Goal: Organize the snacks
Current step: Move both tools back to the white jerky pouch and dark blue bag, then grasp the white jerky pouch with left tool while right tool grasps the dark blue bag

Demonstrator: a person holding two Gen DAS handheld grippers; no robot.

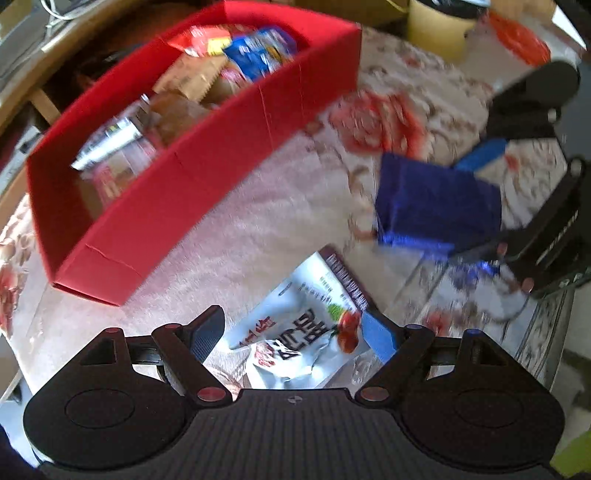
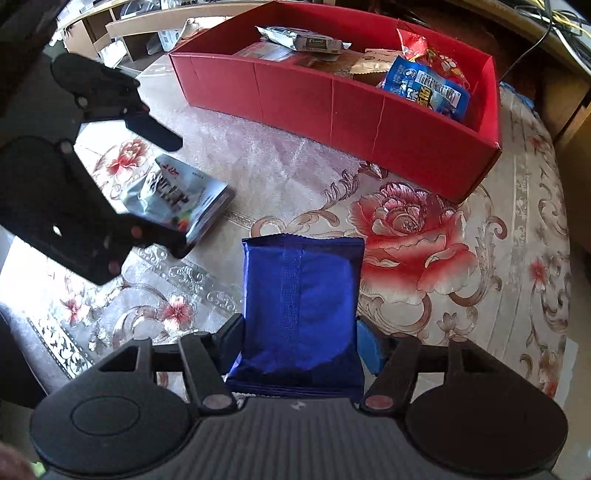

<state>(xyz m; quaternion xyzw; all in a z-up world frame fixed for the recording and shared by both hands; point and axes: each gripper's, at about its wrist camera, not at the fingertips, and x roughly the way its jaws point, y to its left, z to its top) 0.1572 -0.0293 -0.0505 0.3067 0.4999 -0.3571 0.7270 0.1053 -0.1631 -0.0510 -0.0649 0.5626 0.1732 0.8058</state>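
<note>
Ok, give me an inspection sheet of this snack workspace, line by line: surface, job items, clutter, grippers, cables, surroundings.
Surface: floral tablecloth, with a bubbly clear sheet in front of the box.
Job's things: red box holding several snack packets; blue packet; silver packet lying flat on the cloth.
Clutter: nothing seen.
Grippers: right gripper shut on the blue packet; left gripper open around the silver packet.
Cables: wires on the wooden desk behind the table.
Surroundings: wooden shelves, yellow container.

Snack packets in box (image 2: 369,122) at table's (image 2: 517,258) far side, pouch (image 2: 181,195) lying before it
</note>
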